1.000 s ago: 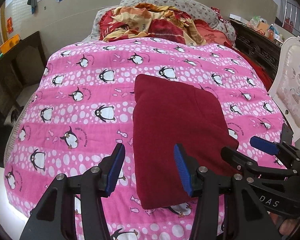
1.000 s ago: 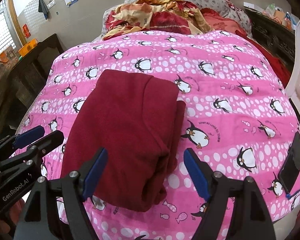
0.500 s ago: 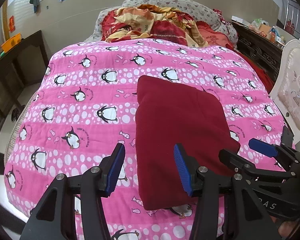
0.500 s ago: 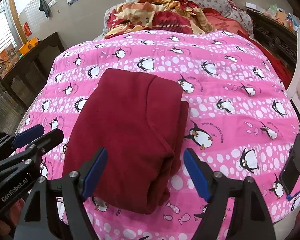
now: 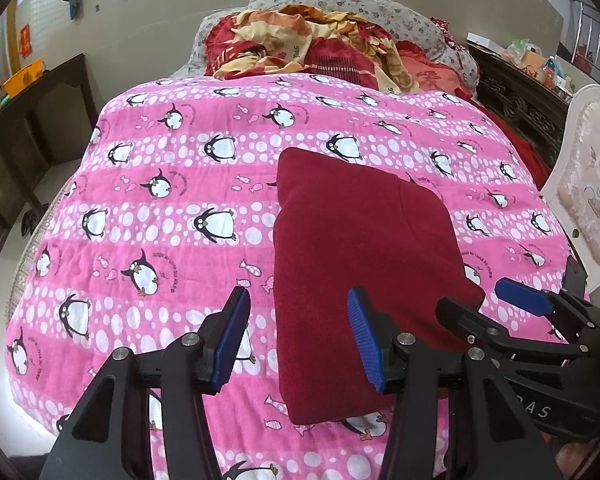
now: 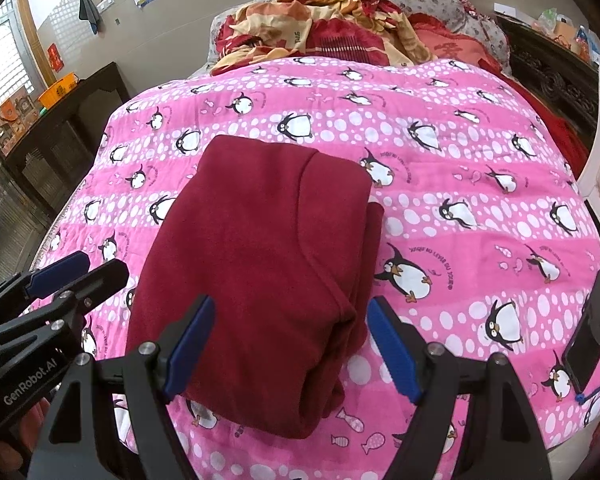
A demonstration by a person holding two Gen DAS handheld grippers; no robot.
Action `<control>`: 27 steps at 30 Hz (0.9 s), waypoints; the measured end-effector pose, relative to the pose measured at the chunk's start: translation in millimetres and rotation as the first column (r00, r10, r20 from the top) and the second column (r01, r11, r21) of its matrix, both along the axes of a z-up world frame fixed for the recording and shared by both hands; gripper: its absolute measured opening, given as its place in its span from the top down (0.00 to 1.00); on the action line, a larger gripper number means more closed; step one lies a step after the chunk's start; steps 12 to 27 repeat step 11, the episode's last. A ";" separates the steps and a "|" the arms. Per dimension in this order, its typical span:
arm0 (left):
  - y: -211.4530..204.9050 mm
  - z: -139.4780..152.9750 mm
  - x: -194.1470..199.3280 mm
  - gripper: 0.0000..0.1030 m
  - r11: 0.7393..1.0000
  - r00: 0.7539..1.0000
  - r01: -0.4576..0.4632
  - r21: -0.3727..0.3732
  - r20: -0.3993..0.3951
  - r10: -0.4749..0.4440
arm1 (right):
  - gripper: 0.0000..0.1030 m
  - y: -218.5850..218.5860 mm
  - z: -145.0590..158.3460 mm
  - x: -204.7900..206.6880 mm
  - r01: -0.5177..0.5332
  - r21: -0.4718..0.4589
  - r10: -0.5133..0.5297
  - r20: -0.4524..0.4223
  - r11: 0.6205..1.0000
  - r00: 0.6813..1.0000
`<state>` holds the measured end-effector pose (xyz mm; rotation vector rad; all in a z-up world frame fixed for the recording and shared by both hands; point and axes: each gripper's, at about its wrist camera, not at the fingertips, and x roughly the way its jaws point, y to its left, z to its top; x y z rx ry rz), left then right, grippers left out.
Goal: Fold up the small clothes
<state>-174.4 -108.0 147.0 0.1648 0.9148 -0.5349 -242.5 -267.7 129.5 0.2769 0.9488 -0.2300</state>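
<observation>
- A dark red garment [image 5: 364,264] is lying folded into a thick rectangle on the pink penguin-print quilt [image 5: 172,216] that is covering the bed, toward the near edge and slightly right of the middle in the left wrist view.
- In the right wrist view the garment's layers are showing as stacked edges along its right side and a rounded fold at its near right corner.
- The left tongs [image 5: 298,336] are hovering above the near left part of the garment with the jaws standing partly apart and gripping nothing; one blue pad is sitting over the quilt, the other over the red cloth.
- The right tongs [image 6: 290,346] are hanging over the garment's near edge, jaws spread wide and holding nothing.
- Each pair of tongs is showing at the edge of the other's view.
- A dark phone [image 6: 592,328] is lying on the quilt near the bed's right edge, well apart from the garment.
- Rumpled red-and-yellow bedding [image 5: 312,52] is sitting piled at the far end of the bed.
</observation>
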 end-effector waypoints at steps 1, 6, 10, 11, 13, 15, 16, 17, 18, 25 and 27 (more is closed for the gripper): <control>0.1 -0.4 1.0 0.71 1.000 1.000 0.000 0.000 0.000 0.000 | 0.21 0.0 -0.2 0.5 -0.001 0.000 0.001 -0.001 1.000 1.000; 1.3 0.0 3.8 0.71 1.000 1.000 0.000 -0.014 0.009 0.001 | 0.21 0.0 -1.3 3.9 -0.004 0.000 0.004 -0.003 1.000 1.000; 3.5 -0.7 7.8 0.71 1.000 1.000 -0.004 -0.022 0.008 0.004 | 0.21 -1.7 -2.9 7.8 -0.015 0.007 0.015 -0.003 1.000 1.000; 5.0 -1.6 10.9 0.71 1.000 1.000 -0.005 -0.020 0.002 0.005 | 0.21 -3.4 -2.9 8.7 -0.020 0.012 0.020 -0.001 1.000 1.000; 5.0 -1.6 10.9 0.71 1.000 1.000 -0.005 -0.020 0.002 0.005 | 0.21 -3.4 -2.9 8.7 -0.020 0.012 0.020 -0.001 1.000 1.000; 5.0 -1.6 10.9 0.71 1.000 1.000 -0.005 -0.020 0.002 0.005 | 0.21 -3.4 -2.9 8.7 -0.020 0.012 0.020 -0.001 1.000 1.000; 5.0 -1.6 10.9 0.71 1.000 1.000 -0.005 -0.020 0.002 0.005 | 0.21 -3.4 -2.9 8.7 -0.020 0.012 0.020 -0.001 1.000 1.000; 5.0 -1.6 10.9 0.71 1.000 1.000 -0.005 -0.020 0.002 0.005 | 0.21 -3.4 -2.9 8.7 -0.020 0.012 0.020 -0.001 1.000 1.000; 5.0 -1.6 10.9 0.71 1.000 1.000 -0.005 -0.020 0.002 0.005 | 0.21 -3.4 -2.9 8.7 -0.020 0.012 0.020 -0.001 1.000 1.000; 5.0 -1.6 10.9 0.71 1.000 1.000 -0.005 -0.020 0.002 0.005 | 0.21 -3.4 -2.9 8.7 -0.020 0.012 0.020 -0.001 1.000 1.000; 5.0 -1.6 10.9 0.71 1.000 1.000 -0.005 -0.020 0.002 0.005 | 0.21 -3.4 -2.9 8.7 -0.020 0.012 0.020 -0.001 1.000 1.000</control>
